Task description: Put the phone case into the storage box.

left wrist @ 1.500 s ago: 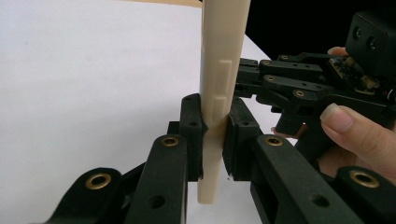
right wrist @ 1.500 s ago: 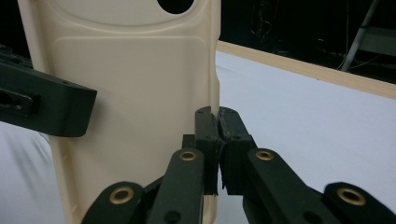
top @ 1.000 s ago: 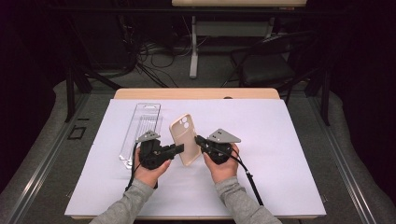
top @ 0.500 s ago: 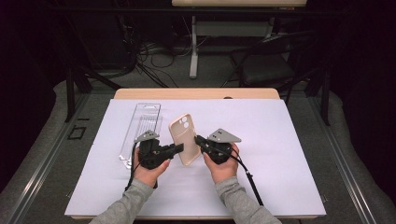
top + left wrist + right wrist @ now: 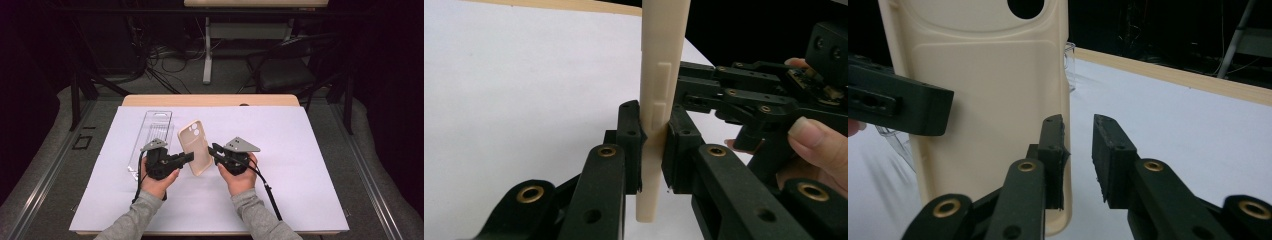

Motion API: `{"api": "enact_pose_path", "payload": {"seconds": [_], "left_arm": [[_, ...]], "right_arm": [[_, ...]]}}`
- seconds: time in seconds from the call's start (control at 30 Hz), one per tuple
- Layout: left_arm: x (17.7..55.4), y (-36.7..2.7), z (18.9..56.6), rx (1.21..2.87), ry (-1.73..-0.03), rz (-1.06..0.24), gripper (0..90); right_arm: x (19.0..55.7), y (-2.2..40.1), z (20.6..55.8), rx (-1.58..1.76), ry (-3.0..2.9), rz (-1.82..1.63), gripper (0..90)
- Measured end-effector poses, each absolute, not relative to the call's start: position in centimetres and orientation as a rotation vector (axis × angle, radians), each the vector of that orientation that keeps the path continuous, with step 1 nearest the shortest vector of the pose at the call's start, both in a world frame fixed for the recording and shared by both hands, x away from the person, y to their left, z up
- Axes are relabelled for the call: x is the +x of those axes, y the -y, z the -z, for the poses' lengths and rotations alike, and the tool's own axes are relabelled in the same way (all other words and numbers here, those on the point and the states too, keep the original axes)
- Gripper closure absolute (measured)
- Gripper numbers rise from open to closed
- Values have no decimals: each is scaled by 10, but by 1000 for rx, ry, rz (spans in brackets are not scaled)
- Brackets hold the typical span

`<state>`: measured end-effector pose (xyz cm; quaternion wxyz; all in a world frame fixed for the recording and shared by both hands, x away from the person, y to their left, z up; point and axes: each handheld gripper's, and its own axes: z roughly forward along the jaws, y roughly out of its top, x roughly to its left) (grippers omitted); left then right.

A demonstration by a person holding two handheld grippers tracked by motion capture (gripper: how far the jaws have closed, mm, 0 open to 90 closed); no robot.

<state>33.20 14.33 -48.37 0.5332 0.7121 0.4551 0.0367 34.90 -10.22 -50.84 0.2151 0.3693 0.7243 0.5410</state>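
The cream phone case [image 5: 194, 146] stood up on its end over the white sheet [image 5: 310, 165] on the counter [image 5: 210, 100], between the two hands. The left tool [image 5: 654, 145] was clamped tight on its thin edge. The right tool [image 5: 1078, 150] had just been opening, and its jaws stood apart with a gap by the case's side, no longer pinching it. So I think the case had been passed to the left tool alone. A clear plastic tray [image 5: 152, 135] lay just left of the case, close behind the left hand [image 5: 159, 181]. The sheet to the right and in front lay open, with lots of room.
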Motion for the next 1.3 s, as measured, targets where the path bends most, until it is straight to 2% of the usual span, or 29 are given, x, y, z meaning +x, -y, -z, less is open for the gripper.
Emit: {"api": "enact_pose_path", "payload": {"seconds": [0.23,0.6,1.3], "left_arm": [[335,-153,481,1673,-1096,-102,803],[339,-164,478,1665,-1099,-119,803],[345,-180,468,1713,-1039,-125,802]], "right_arm": [[350,106,504,999,-2017,-1531,652],[349,107,498,973,-2041,-1484,567],[351,117,486,959,-2079,-1484,487]]}}
